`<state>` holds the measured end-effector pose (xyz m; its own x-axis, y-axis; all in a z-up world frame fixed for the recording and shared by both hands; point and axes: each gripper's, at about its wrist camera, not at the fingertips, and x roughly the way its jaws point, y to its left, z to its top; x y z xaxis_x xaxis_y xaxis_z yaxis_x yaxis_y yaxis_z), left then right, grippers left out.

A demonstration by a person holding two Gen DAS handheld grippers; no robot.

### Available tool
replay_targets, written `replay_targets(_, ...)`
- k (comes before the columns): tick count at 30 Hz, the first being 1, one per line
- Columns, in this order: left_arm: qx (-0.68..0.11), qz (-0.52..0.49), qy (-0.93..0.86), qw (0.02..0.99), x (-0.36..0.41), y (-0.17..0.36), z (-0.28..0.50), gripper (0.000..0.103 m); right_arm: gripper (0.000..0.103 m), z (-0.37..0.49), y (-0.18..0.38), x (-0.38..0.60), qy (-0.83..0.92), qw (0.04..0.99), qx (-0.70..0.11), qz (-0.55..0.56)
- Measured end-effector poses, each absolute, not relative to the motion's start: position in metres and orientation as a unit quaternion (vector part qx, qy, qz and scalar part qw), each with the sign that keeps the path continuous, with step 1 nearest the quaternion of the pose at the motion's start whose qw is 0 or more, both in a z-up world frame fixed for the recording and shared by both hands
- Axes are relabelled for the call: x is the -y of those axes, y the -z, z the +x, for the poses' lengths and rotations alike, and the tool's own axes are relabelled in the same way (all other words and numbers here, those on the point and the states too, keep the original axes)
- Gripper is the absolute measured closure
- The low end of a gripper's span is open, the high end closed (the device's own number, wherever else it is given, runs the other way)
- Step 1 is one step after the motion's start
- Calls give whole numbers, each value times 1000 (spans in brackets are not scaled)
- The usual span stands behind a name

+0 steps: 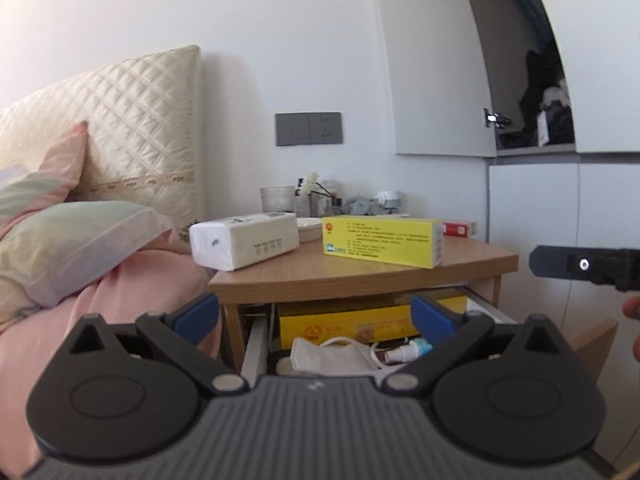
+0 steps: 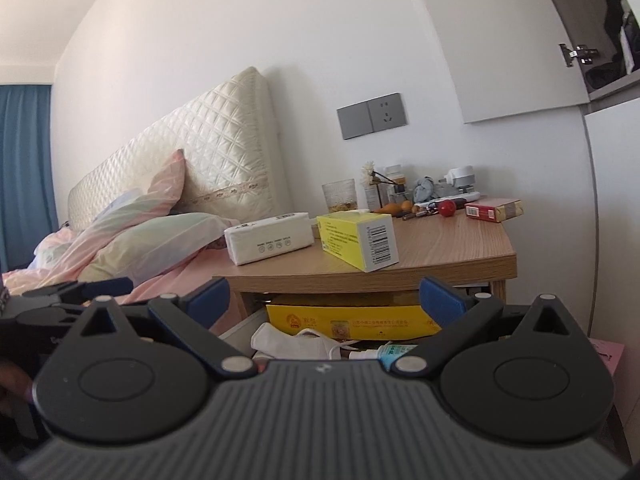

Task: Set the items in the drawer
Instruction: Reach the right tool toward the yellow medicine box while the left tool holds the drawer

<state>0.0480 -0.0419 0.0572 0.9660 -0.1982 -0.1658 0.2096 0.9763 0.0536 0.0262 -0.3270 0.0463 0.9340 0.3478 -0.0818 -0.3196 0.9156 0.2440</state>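
Observation:
A wooden nightstand stands beside the bed with its drawer pulled open. On top lie a white tissue pack, a yellow box and a red box. Inside the drawer are a flat yellow box, a white face mask and a small spray bottle. My left gripper and right gripper are both open and empty, in front of the drawer.
The bed with pink bedding and pillows is on the left. A glass, small bottles, keys and a red ball clutter the back of the nightstand. White cabinet doors stand to the right. A pink item lies low right.

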Motion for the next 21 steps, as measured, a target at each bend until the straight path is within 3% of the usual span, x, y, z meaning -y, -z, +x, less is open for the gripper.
replay_targets(4, -52, 44, 61, 996, 45, -61, 30, 0, 0, 19, -47, 324, -163, 980, -53, 105)
replay_targets(21, -62, -4, 50, 997, 21, -30, 5, 0, 0, -11, -29, 290, -174, 979, -43, 96)
